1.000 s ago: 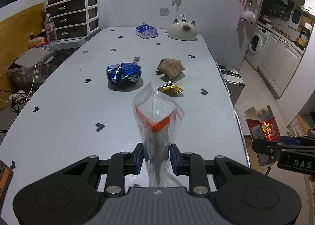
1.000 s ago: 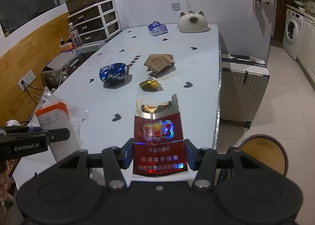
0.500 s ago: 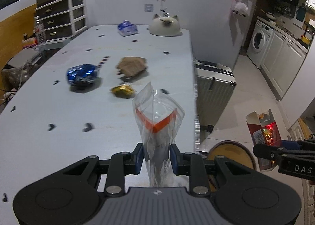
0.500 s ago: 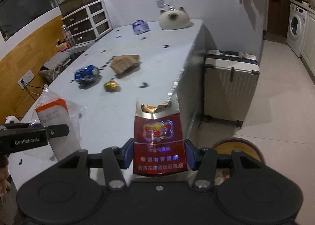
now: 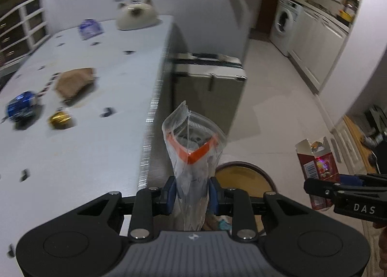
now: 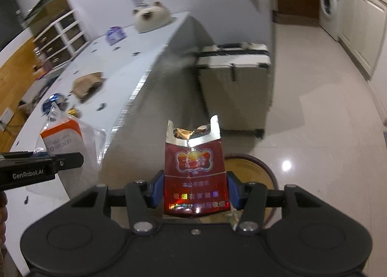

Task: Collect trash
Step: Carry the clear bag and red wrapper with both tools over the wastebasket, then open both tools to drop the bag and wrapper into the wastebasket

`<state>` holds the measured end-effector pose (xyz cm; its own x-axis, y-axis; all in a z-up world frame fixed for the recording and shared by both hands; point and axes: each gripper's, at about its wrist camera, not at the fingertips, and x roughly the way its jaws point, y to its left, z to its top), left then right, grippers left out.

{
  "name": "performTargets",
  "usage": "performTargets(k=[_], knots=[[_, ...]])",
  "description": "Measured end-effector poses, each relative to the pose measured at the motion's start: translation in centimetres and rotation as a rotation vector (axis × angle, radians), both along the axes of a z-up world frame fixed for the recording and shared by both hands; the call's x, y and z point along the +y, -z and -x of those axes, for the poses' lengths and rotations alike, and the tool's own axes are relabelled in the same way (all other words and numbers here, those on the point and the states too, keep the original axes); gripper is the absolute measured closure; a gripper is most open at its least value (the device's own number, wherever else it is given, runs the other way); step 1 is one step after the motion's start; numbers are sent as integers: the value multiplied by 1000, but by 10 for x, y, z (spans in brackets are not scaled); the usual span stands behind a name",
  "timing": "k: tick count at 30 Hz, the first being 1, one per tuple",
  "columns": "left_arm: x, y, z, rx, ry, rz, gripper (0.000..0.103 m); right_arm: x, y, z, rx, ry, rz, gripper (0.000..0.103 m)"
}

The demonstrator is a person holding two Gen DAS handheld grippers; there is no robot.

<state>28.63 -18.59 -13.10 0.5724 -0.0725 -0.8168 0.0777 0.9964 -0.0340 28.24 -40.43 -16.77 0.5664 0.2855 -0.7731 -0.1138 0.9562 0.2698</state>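
Observation:
My left gripper (image 5: pixel 192 194) is shut on a clear plastic bag with an orange strip (image 5: pixel 192 148), held upright past the table's right edge. My right gripper (image 6: pixel 194 192) is shut on a torn red cigarette pack (image 6: pixel 194 168). A round brown bin with a yellow inside (image 5: pixel 241 177) stands on the floor just below both grippers; it also shows in the right wrist view (image 6: pixel 246 168). On the white table (image 5: pixel 84 143) lie a crushed blue can (image 5: pixel 20 106), a gold foil ball (image 5: pixel 59 119) and a crumpled brown paper (image 5: pixel 75 80).
A silver suitcase (image 6: pixel 235 88) stands on the floor beside the table. A cat-shaped white object (image 5: pixel 136 14) and a blue packet (image 5: pixel 89 27) sit at the table's far end. A washing machine (image 5: pixel 285 25) and cabinets line the right wall.
Both grippers have swung right, off the table, and now hang over the floor above the round bin. Each keeps its hold on its item.

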Motion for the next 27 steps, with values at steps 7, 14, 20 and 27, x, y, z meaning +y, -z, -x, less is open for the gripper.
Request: performTargets(k=[7,14,20,27], knots=[[-47,28,-38,63,126,11,74,-40,27,-16,65,104,1,50],[-70,73,-77,164,161,29,74,-64,67,-42,156,162,-4,50],[-83,122,-106,259,192,43,73,-70,113,-70,251,173,-10,49],[-85,177,-129,387,162,61,73,-65,158,-97,305,165,-70,46]])
